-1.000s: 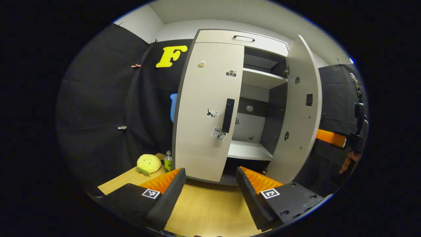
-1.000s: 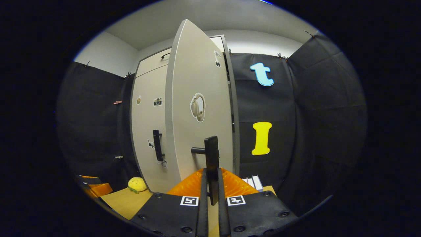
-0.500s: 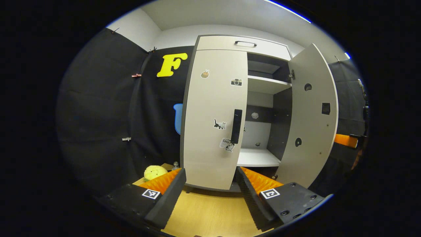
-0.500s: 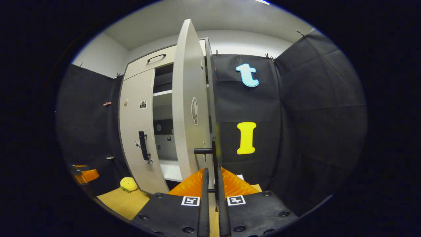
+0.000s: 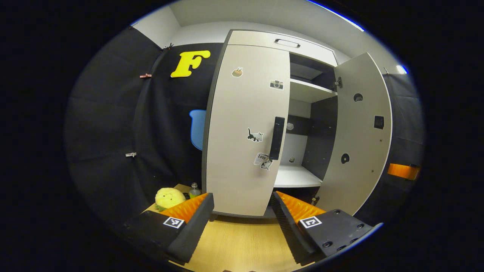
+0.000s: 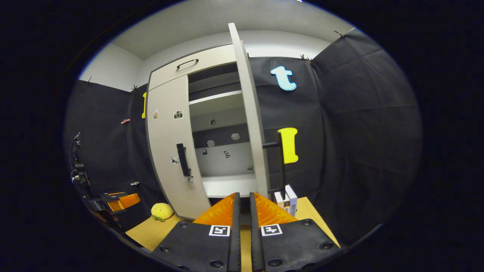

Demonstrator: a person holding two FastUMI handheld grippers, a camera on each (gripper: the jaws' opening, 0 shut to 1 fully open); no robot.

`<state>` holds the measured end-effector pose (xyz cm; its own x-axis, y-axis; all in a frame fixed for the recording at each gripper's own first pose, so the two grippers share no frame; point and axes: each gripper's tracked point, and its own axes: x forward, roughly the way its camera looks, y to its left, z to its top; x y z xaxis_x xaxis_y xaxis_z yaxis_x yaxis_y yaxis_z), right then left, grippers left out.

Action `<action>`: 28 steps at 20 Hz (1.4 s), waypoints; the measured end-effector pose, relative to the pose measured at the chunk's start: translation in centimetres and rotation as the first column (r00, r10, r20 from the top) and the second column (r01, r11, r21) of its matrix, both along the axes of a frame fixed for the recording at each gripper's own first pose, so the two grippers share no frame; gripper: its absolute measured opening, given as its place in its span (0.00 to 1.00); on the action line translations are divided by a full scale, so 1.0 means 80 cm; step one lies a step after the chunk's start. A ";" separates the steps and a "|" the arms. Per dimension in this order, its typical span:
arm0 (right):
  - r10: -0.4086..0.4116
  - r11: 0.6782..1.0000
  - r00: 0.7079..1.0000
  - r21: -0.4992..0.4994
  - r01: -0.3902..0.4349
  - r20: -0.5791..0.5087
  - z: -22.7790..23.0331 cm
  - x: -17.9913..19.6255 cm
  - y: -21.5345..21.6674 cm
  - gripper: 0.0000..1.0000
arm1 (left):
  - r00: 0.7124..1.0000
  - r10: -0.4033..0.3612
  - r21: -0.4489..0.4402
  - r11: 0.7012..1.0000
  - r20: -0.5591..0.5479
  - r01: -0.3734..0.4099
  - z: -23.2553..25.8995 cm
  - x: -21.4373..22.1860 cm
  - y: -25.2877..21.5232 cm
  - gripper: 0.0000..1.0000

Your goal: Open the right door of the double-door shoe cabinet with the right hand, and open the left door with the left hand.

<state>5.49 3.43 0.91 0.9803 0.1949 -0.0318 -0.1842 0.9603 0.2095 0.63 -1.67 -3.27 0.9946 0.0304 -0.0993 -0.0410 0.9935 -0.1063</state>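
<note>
The pale shoe cabinet (image 5: 287,41) stands ahead in the left gripper view. Its left door (image 5: 242,128) is closed, with a dark vertical handle (image 5: 277,138). The right door (image 5: 363,132) stands wide open, showing shelves inside. My left gripper (image 5: 242,213) is open, low and short of the left door, holding nothing. In the right gripper view the right door (image 6: 254,124) appears edge-on, its handle (image 6: 280,162) beyond it. My right gripper (image 6: 242,211) is shut to a narrow slit, clear of the handle, with nothing between its fingers.
A yellow plush toy (image 5: 169,197) and a small bottle (image 5: 194,190) sit on the wooden tabletop (image 5: 242,245) left of the cabinet. Small boxes (image 6: 287,196) stand right of the open door. The left gripper (image 6: 117,201) shows far left in the right gripper view.
The right door swung from partly open to wide open. My right gripper came off its handle and drew back. My left gripper stayed open, edging a little nearer the left door.
</note>
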 end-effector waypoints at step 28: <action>-0.027 0.993 0.998 -0.120 0.020 -0.058 -0.106 0.080 0.102 0.99 | 0.985 -0.139 0.084 0.988 0.101 0.130 0.095 0.198 -0.070 0.95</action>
<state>11.89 11.57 -7.53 0.9802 0.1632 -0.1118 -0.1519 0.9830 0.1032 16.47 -7.29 4.36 0.9949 -0.1009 0.0046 0.1009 0.9946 -0.0261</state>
